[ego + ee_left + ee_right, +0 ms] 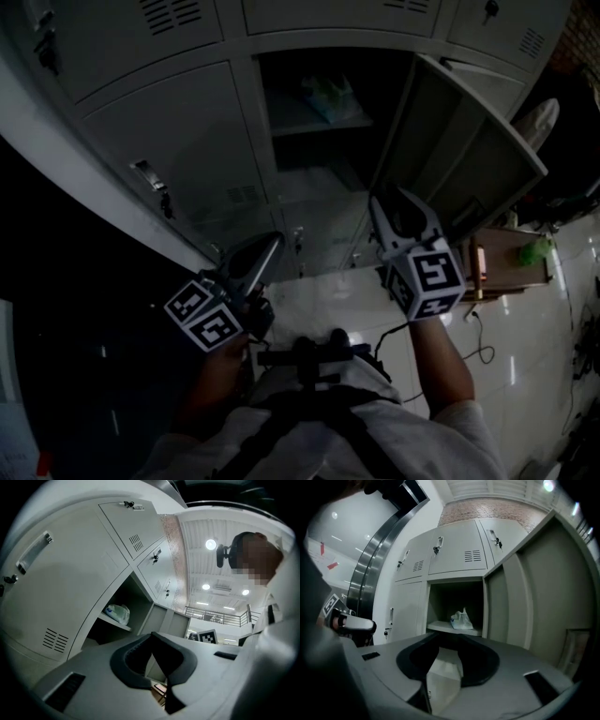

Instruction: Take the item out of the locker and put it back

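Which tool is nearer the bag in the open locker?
Right. The right tool faces the bag from before the open compartment; the left tool is farther back, by closed doors.

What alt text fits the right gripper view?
A white plastic bag sits on the shelf of an open grey locker, its door swung out to the right. In the foreground the right claw points toward it, jaws apart with nothing between them.
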### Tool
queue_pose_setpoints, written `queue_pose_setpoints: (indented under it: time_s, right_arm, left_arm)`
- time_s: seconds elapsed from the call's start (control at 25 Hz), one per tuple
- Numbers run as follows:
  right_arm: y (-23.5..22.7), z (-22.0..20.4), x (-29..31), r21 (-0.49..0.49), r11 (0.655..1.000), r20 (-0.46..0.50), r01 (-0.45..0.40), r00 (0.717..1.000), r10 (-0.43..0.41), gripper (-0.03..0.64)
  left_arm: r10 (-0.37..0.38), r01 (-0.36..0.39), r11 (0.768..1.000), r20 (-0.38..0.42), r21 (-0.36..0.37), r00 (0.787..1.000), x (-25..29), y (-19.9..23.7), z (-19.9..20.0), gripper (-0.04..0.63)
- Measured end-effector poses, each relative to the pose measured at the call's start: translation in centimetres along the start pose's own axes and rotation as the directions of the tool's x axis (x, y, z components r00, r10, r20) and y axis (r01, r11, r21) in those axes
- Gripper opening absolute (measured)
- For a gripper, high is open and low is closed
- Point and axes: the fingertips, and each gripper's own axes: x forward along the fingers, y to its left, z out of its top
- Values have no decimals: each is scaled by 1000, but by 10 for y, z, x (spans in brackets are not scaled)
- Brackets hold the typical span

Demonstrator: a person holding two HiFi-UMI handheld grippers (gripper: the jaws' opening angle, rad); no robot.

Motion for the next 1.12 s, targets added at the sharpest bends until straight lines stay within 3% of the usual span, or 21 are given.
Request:
queue_pose_setpoints:
  time_s: [0.36,0.72,1.12]
  right_arm:
    - [36,-37,-46,57,998,-44,-6,999,8,69]
    - [49,-57,-78,102,994,-66,-27,997,34,63]
    - [46,-77,-140,114,988,-55,-101,993,108,63]
  left_arm:
    - [14,-16,999,-44,-40,999,-39,-9,-33,-2]
    - [26,-31,998,-80,-61,996,-63,-25,-58,-2]
    - [80,-83,995,-57,-48,995,-68,-83,-85,-2]
